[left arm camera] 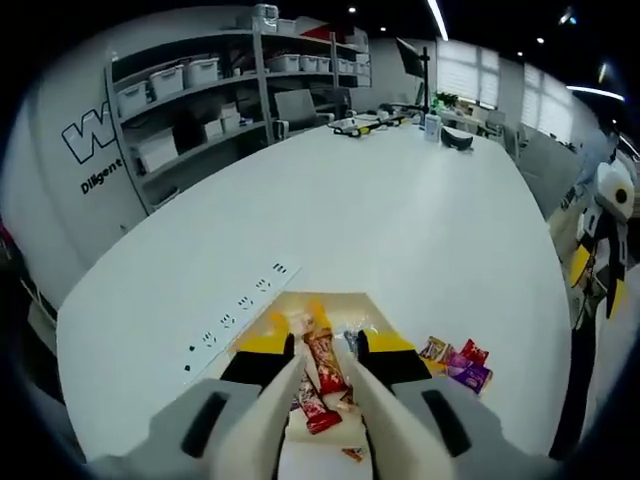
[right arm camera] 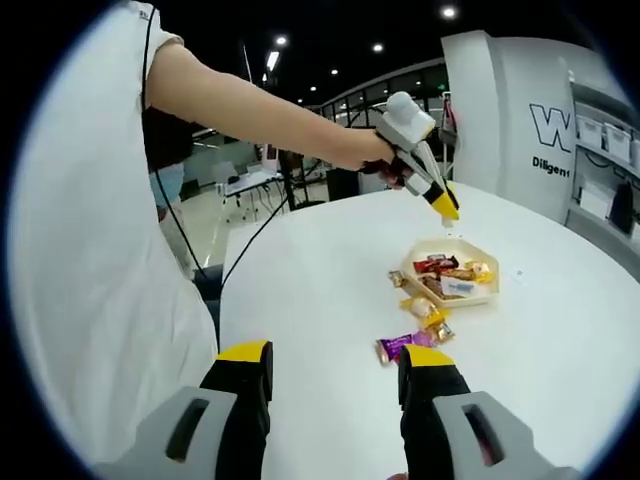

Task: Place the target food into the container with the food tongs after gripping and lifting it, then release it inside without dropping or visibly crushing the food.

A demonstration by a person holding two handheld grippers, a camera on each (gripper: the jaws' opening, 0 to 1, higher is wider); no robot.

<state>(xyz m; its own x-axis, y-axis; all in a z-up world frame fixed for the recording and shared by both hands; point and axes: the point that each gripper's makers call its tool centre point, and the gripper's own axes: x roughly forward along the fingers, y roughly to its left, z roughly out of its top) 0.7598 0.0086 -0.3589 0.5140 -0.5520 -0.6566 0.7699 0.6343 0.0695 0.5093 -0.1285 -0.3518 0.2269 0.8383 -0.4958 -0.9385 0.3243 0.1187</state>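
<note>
My left gripper (left arm camera: pixel 327 345) is shut on white food tongs (left arm camera: pixel 292 385) that reach forward over a cream hexagonal container (left arm camera: pixel 345 298) holding several wrapped snacks. A red snack packet (left arm camera: pixel 325 365) lies between the tong arms; I cannot tell whether it is pinched or resting in the container. In the right gripper view, a person's hand holds the left gripper (right arm camera: pixel 445 205) just above the container (right arm camera: pixel 480 298). Loose wrapped snacks (right arm camera: pixel 412 335) lie on the white table in front of it. My right gripper (right arm camera: pixel 335 365) stands open over the table, nothing between its jaws.
Purple and red loose snacks (left arm camera: pixel 458 362) lie right of the container. A row of sockets (left arm camera: pixel 240 300) is set into the table to its left. Shelves with bins (left arm camera: pixel 200 90) stand beyond the table. The person's arm (right arm camera: pixel 250 110) and white shirt (right arm camera: pixel 90 300) fill the left.
</note>
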